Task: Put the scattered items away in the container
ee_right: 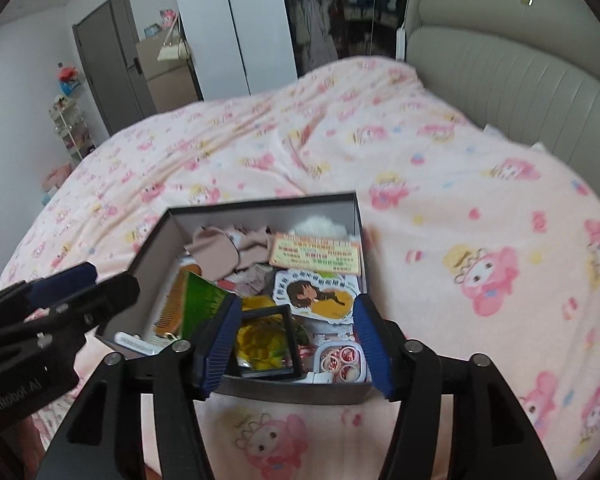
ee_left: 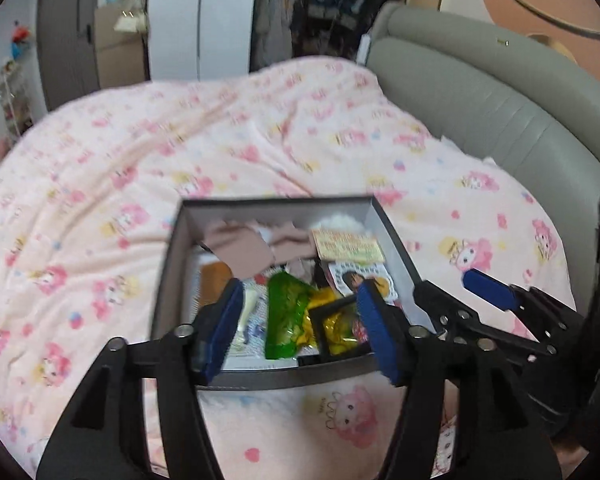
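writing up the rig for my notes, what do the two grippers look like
Both match: the left gripper and right gripper have matte black angular frames, silver round bolts at the joints, and blue ribbed pads. White "GenRobot.AI" lettering marks the left one's body.

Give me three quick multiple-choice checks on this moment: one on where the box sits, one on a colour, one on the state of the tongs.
1. Where does the dark box rest?
A. on the pink printed bedspread
B. on a shelf
C. on the floor

2. What colour are the pads on the tongs?
A. red
B. blue
C. white

3. How do the right tongs and left tongs stand?
A. both shut on a comb
B. one open, one shut
C. both open and holding nothing

Answers:
1. A, since bedspread shows all round the box.
2. B, as each wrist view shows blue ribbed pads.
3. C, since both wrist views show the fingers wide apart with only the filled box beyond them.
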Demonstrator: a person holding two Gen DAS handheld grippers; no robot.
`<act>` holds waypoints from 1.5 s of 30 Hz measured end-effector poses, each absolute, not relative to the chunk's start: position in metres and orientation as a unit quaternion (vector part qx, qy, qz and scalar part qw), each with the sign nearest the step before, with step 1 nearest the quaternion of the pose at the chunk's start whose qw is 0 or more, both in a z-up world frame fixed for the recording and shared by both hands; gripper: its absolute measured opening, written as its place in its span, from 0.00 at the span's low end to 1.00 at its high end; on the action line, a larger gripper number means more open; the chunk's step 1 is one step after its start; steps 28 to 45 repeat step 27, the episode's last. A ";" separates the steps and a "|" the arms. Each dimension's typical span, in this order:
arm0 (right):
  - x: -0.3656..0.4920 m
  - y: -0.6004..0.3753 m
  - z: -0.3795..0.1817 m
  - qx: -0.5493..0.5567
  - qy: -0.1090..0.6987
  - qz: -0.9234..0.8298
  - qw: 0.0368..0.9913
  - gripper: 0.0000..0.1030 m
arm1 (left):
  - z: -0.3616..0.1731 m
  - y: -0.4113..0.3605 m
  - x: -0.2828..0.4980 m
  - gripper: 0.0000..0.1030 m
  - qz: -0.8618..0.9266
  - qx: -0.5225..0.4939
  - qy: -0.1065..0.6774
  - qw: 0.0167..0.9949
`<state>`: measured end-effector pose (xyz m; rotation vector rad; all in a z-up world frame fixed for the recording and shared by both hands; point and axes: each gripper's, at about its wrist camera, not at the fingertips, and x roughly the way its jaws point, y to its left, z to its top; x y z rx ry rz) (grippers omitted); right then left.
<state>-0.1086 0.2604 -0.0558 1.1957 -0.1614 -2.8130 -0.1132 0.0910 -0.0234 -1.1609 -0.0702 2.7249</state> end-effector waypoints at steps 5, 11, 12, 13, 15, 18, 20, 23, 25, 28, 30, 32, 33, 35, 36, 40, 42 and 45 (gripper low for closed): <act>-0.082 0.253 -0.019 0.352 -0.043 -0.935 0.007 0.71 | 0.015 0.080 -0.083 0.83 0.938 -0.340 -0.016 0.057; -0.046 0.246 0.016 0.325 -0.058 -0.944 0.009 0.74 | 0.050 0.067 -0.040 0.95 0.953 -0.299 -0.020 0.036; -0.041 0.245 0.020 0.321 -0.059 -0.945 0.009 0.75 | 0.054 0.067 -0.032 0.98 0.955 -0.295 -0.020 0.033; -0.034 0.243 0.023 0.315 -0.060 -0.947 0.007 0.77 | 0.058 0.066 -0.025 0.99 0.956 -0.291 -0.019 0.030; -0.020 0.240 0.028 0.305 -0.055 -0.951 0.003 0.80 | 0.063 0.065 -0.009 0.99 0.959 -0.281 -0.016 0.027; 0.002 0.236 0.032 0.293 -0.049 -0.955 -0.007 0.80 | 0.065 0.064 0.011 0.99 0.961 -0.274 -0.013 0.024; 0.016 0.236 0.032 0.289 -0.050 -0.956 -0.011 0.81 | 0.065 0.062 0.025 0.99 0.962 -0.271 -0.014 0.024; 0.032 0.235 0.030 0.285 -0.044 -0.958 -0.014 0.82 | 0.062 0.063 0.041 0.99 0.963 -0.270 -0.008 0.021; 0.036 0.233 0.026 0.291 -0.041 -0.956 -0.009 0.82 | 0.059 0.064 0.047 0.99 0.962 -0.274 -0.006 0.020; 0.039 0.230 0.024 0.296 -0.042 -0.954 0.002 0.82 | 0.058 0.064 0.052 0.99 0.960 -0.278 -0.009 0.014; 0.039 0.230 0.024 0.296 -0.042 -0.954 0.002 0.82 | 0.058 0.064 0.052 0.99 0.960 -0.278 -0.009 0.014; 0.039 0.230 0.024 0.296 -0.042 -0.954 0.002 0.82 | 0.058 0.064 0.052 0.99 0.960 -0.278 -0.009 0.014; 0.039 0.230 0.024 0.296 -0.042 -0.954 0.002 0.82 | 0.058 0.064 0.052 0.99 0.960 -0.278 -0.009 0.014; 0.039 0.230 0.024 0.296 -0.042 -0.954 0.002 0.82 | 0.058 0.064 0.052 0.99 0.960 -0.278 -0.009 0.014; 0.039 0.230 0.024 0.296 -0.042 -0.954 0.002 0.82 | 0.058 0.064 0.052 0.99 0.960 -0.278 -0.009 0.014; 0.039 0.230 0.024 0.296 -0.042 -0.954 0.002 0.82 | 0.058 0.064 0.052 0.99 0.960 -0.278 -0.009 0.014; 0.039 0.230 0.024 0.296 -0.042 -0.954 0.002 0.82 | 0.058 0.064 0.052 0.99 0.960 -0.278 -0.009 0.014; 0.039 0.230 0.024 0.296 -0.042 -0.954 0.002 0.82 | 0.058 0.064 0.052 0.99 0.960 -0.278 -0.009 0.014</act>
